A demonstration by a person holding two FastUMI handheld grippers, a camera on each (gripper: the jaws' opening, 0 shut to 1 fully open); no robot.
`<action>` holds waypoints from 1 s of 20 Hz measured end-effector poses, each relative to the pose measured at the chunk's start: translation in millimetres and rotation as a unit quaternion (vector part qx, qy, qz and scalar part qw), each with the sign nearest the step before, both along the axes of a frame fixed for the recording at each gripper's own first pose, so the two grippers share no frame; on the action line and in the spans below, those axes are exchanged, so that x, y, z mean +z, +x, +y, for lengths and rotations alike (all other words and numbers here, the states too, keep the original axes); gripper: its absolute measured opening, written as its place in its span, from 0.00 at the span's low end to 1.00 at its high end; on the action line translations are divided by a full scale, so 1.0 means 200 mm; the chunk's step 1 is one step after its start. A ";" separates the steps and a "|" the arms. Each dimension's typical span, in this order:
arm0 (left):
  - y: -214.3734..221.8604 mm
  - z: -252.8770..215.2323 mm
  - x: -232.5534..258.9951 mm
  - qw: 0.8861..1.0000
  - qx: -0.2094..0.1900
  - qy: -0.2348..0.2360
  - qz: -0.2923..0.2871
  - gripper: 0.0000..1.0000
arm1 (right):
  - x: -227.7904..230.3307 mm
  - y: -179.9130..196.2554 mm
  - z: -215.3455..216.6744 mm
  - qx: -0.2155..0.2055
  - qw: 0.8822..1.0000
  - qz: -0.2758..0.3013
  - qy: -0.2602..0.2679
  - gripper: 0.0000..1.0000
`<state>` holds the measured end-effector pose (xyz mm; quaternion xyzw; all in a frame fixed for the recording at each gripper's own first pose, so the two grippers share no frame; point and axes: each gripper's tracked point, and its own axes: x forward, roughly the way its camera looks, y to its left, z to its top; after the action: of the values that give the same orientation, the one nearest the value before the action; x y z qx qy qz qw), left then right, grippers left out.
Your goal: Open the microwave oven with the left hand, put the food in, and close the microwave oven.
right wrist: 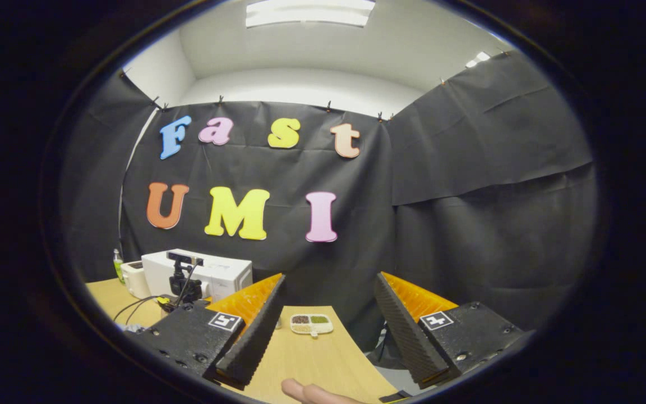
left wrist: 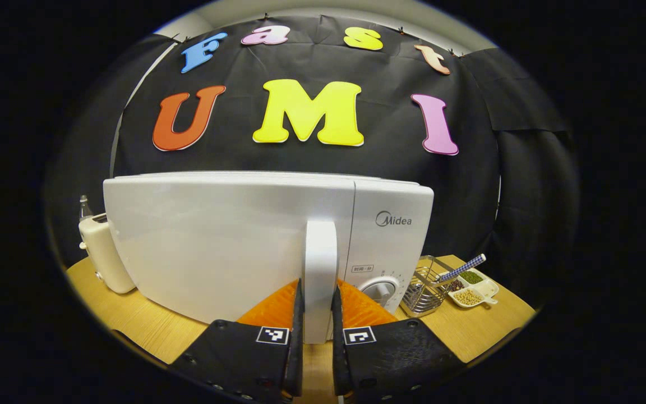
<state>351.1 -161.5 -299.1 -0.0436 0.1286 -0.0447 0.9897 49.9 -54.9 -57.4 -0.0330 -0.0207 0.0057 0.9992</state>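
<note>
So your left claw is clamped on the door handle of the microwave, door not yet open. Next, swing it outward in an arc; your right claw hangs apart over the desk.

Your wooden tabletop runs along the frame's bottom, carrying the white microwave oven at center, a cream toaster at left, and a wire basket beside a divided dish of beans at right.
</note>
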 end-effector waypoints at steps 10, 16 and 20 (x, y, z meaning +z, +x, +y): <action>-0.18 0.05 0.02 1.000 0.012 0.014 -0.022 0.07 | -0.06 0.02 0.01 0.003 1.000 0.010 0.007 0.92; -0.46 0.14 0.04 0.999 -0.039 -0.005 -0.030 0.07 | -0.08 -0.02 0.07 0.010 1.000 0.014 0.010 0.91; -0.65 0.26 0.05 0.997 -0.056 0.012 -0.053 0.06 | -0.08 -0.08 0.15 0.017 1.000 0.016 0.006 1.00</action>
<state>221.4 -109.9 -288.5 -0.0222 0.0792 -0.1004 0.9915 34.8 -25.5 -74.4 -0.0270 -0.0053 0.0232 0.9994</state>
